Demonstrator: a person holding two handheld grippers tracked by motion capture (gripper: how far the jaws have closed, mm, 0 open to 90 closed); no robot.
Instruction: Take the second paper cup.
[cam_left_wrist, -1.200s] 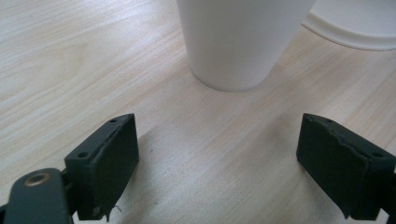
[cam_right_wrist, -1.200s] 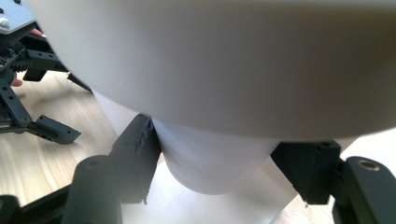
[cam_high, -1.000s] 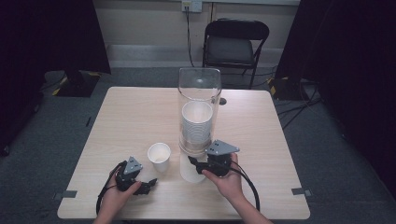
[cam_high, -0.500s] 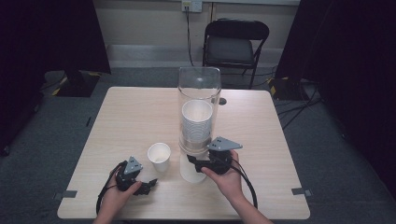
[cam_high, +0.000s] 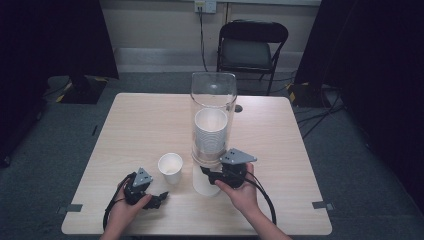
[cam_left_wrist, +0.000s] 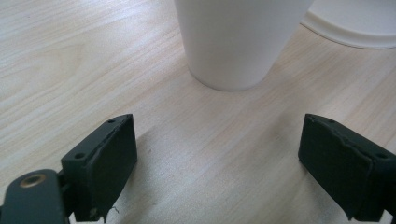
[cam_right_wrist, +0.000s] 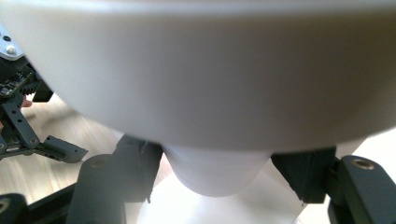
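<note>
A tall clear dispenser tube stands mid-table with a stack of white cups inside. The lowest cup pokes out below its base, and my right gripper is shut on it. In the right gripper view the jaws press both sides of that cup under the wide white base ring. A single white cup stands upright to the left of the tube. My left gripper rests open on the table just in front of this cup, touching nothing.
The wooden table has bare room on its left and far halves. A black folding chair stands behind the table. Cables trail from both grippers toward the front edge. The dispenser base lies right of the single cup in the left gripper view.
The right gripper has shifted only slightly at the cup under the dispenser. The left gripper and the single cup have stayed put.
</note>
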